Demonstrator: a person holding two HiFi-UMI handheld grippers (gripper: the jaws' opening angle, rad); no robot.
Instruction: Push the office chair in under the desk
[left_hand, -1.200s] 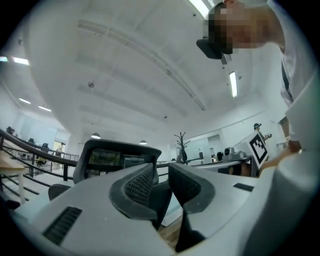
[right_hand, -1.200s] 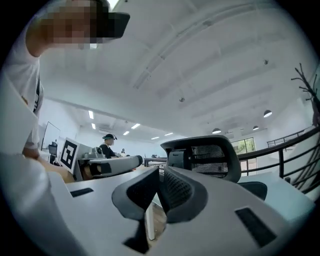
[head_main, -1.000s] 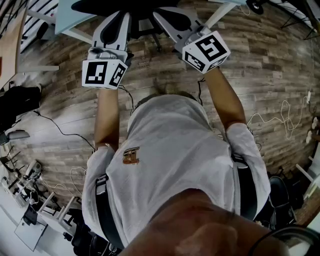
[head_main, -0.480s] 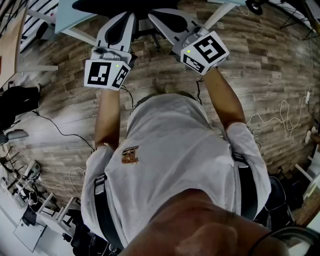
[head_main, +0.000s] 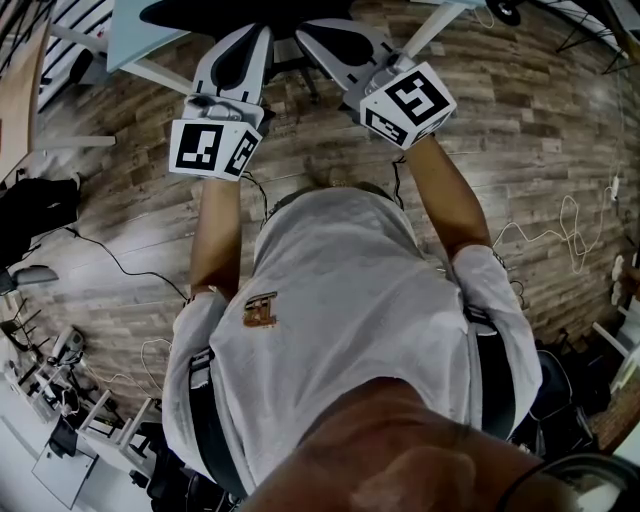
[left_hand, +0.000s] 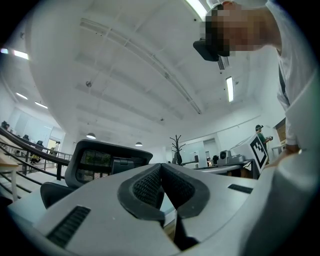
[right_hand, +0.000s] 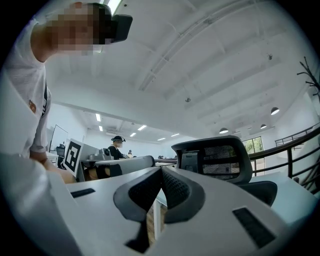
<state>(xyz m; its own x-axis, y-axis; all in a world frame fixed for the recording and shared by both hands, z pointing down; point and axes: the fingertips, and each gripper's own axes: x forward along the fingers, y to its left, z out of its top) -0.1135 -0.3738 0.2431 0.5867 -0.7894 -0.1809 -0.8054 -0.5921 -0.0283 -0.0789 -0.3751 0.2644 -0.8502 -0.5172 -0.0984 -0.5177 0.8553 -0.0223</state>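
Observation:
The black office chair (head_main: 262, 14) stands at the top edge of the head view, partly beneath the pale desk top (head_main: 140, 32). My left gripper (head_main: 252, 34) and right gripper (head_main: 312, 30) point side by side at it, both shut with nothing between the jaws. Whether their tips touch the chair I cannot tell. The left gripper view has the closed left gripper (left_hand: 161, 168) with the chair's mesh back (left_hand: 106, 163) to its left. In the right gripper view the closed right gripper (right_hand: 161, 171) sits left of the mesh back (right_hand: 216, 161).
Cables (head_main: 120, 262) trail across the wooden floor (head_main: 520, 120) on both sides of the person. A black bag (head_main: 36, 206) lies at the left, and stands and gear (head_main: 70, 420) crowd the lower left. A white desk leg (head_main: 422, 32) slants by the right gripper.
Both grippers have edged slightly forward toward the chair. The chair sits a little further toward the desk.

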